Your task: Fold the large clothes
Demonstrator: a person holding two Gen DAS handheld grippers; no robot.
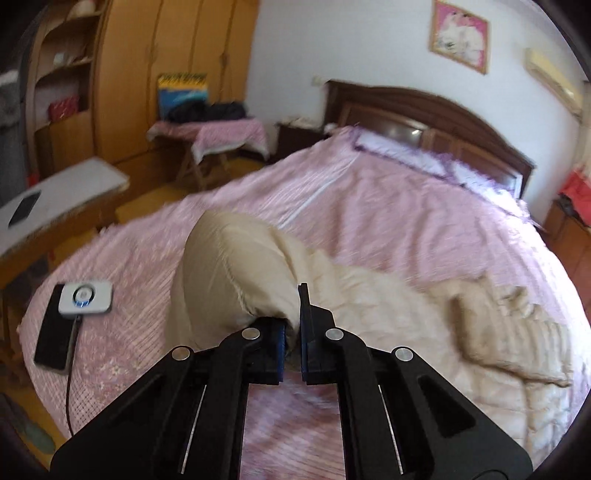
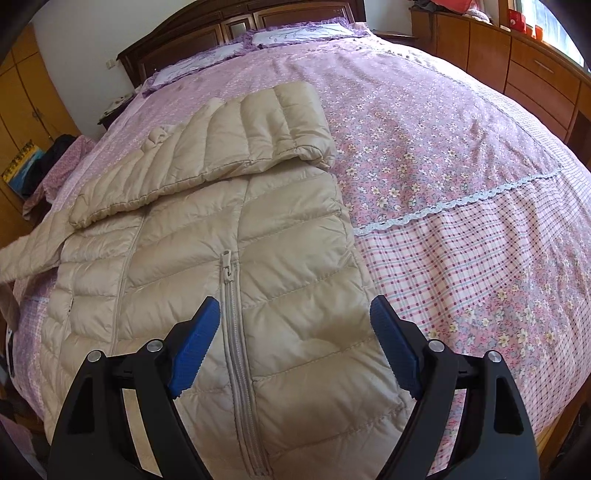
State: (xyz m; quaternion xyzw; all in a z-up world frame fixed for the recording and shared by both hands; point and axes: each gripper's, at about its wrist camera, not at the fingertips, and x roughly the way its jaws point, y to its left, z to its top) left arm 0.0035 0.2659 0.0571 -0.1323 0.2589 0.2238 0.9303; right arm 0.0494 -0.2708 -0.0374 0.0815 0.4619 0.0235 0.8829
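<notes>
Closest in, left gripper [image 1: 291, 343] nearly closed, blue pads pinching a bunched fold of beige puffer jacket [image 1: 236, 280], lifted clear of the pink bedspread [image 1: 369, 206] so the fabric rises in a rounded hump above the fingers. Motion blur across much of this view. Rest of the jacket trailing rightward over the bed in loose rumpled folds. To the left on the spread, a small white device [image 1: 85, 297] resting on a dark phone [image 1: 51, 332], cable running off the bed edge. Further back, a white-topped table [image 1: 62, 195] at left, a cloth-draped folding stand [image 1: 214, 136] carrying dark items, tall wooden wardrobes [image 1: 166, 66] behind, dark wooden headboard [image 1: 436, 122], framed pink picture [image 1: 460, 35] on the wall.

From the other side, right gripper [image 2: 295, 347] spread wide, blue pads [image 2: 194, 350] hovering over the lower front of the jacket [image 2: 288, 258], gripping nothing. Zipper [image 2: 236, 354] running up between the fingers, pull tab visible just beyond. Jacket laid flat, front up, near the left half of the floral bedspread [image 2: 443, 147]. Beyond the zipper, one quilted sleeve [image 2: 240, 140] folded diagonally across the chest. Farther still, lilac pillows [image 2: 295, 35] against the headboard [image 2: 221, 33], wooden cabinets [image 2: 517, 70] along the right wall.
</notes>
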